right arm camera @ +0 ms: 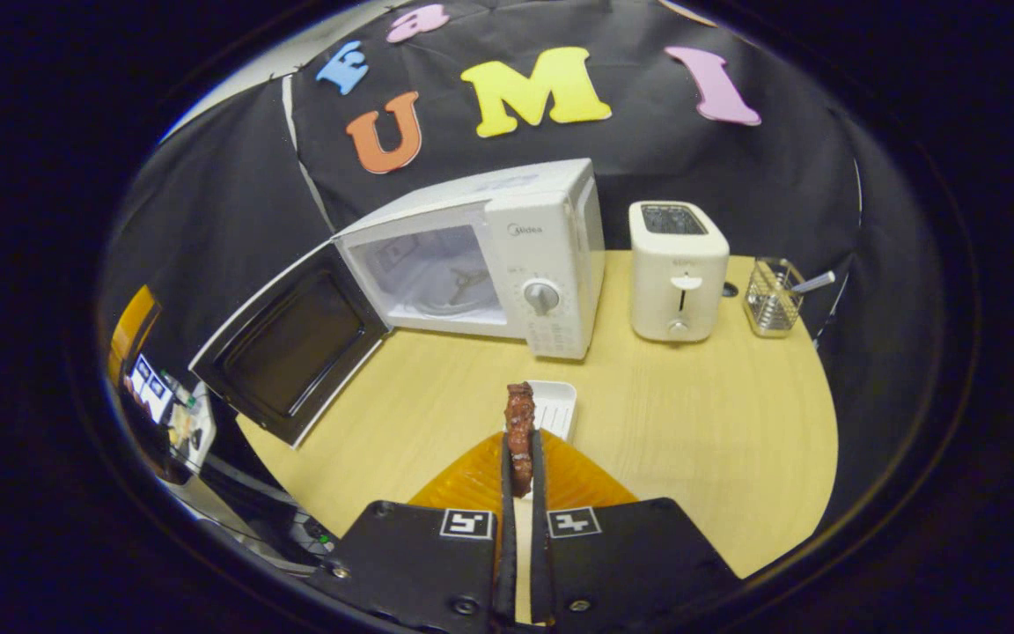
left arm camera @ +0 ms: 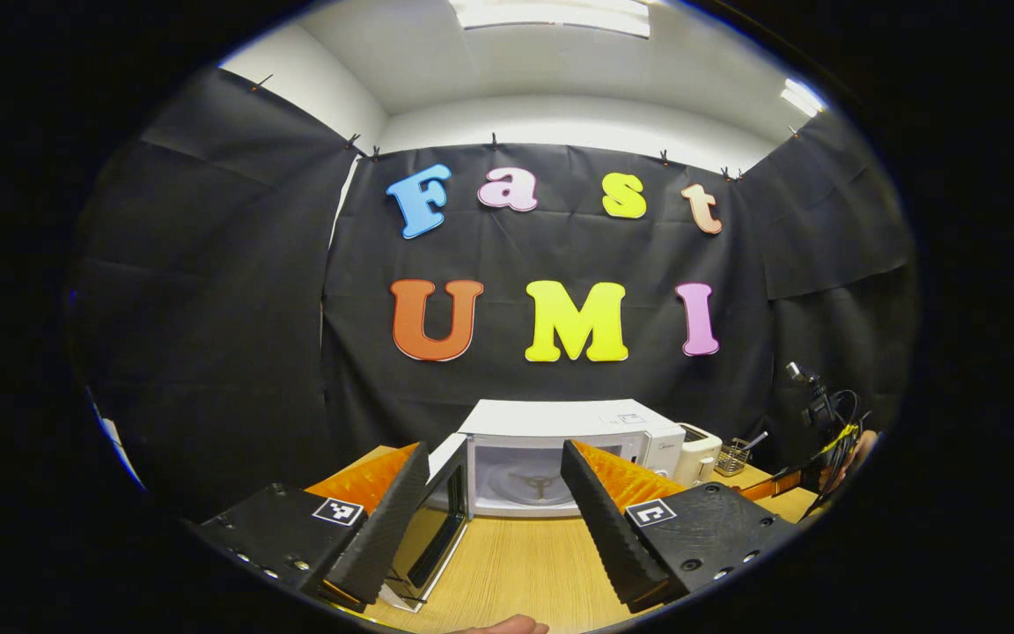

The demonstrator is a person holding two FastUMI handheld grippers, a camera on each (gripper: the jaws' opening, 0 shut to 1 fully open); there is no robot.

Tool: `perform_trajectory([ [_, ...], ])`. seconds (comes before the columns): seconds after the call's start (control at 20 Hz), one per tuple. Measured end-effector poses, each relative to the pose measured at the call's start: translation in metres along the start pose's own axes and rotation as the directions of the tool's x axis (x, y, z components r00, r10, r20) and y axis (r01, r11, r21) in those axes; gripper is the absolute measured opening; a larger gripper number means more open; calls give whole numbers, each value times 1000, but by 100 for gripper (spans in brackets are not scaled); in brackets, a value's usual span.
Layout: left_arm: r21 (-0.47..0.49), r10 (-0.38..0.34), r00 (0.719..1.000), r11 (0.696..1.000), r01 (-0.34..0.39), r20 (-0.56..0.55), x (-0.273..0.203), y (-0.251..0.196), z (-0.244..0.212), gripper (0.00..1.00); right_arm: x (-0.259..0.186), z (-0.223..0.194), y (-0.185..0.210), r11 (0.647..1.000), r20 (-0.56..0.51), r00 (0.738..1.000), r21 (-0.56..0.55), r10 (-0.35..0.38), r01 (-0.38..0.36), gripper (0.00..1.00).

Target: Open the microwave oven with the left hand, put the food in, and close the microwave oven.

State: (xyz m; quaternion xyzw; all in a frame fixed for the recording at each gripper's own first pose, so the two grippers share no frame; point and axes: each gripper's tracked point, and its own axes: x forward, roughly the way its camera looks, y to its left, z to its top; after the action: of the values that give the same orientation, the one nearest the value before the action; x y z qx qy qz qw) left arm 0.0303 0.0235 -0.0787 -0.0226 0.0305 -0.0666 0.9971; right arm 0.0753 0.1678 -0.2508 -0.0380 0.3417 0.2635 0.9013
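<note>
Microwave (right arm camera: 507,255) door (right arm camera: 291,357) open; right tongs (right arm camera: 520,467) grip food (right arm camera: 519,431); left tongs (left arm camera: 494,511) spread.

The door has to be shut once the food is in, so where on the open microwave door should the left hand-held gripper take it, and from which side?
Probably the free outer edge of the microwave door, away from the hinge, approached from its outer face: it stands swung wide open, so pushing there swings it shut.

The microwave (right arm camera: 507,255) cavity gapes open; its door (right arm camera: 291,352) swings out left over the surface (right arm camera: 692,423). A small white tray (right arm camera: 553,407) sits before it, a toaster (right arm camera: 679,269) just right.
</note>
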Motion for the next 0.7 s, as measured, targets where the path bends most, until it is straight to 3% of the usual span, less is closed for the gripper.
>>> perform_trajectory([
  [0.3, -18, 3, 1000, 1000, -3, -25, -16, 25, -14, 93, 19, 14, 60, 993, 132, 989, -93, -66, 79, 9],
  [0.55, -19, 20, 999, 1000, -21, -29, -22, 45, -27, 93, 64, 26, 101, 988, 193, 977, -104, -95, 117, 9],
  [0.7, -21, 23, 999, 999, -24, -29, -26, 55, -32, 92, 96, 38, 117, 977, 231, 962, -119, -144, 175, 9],
])
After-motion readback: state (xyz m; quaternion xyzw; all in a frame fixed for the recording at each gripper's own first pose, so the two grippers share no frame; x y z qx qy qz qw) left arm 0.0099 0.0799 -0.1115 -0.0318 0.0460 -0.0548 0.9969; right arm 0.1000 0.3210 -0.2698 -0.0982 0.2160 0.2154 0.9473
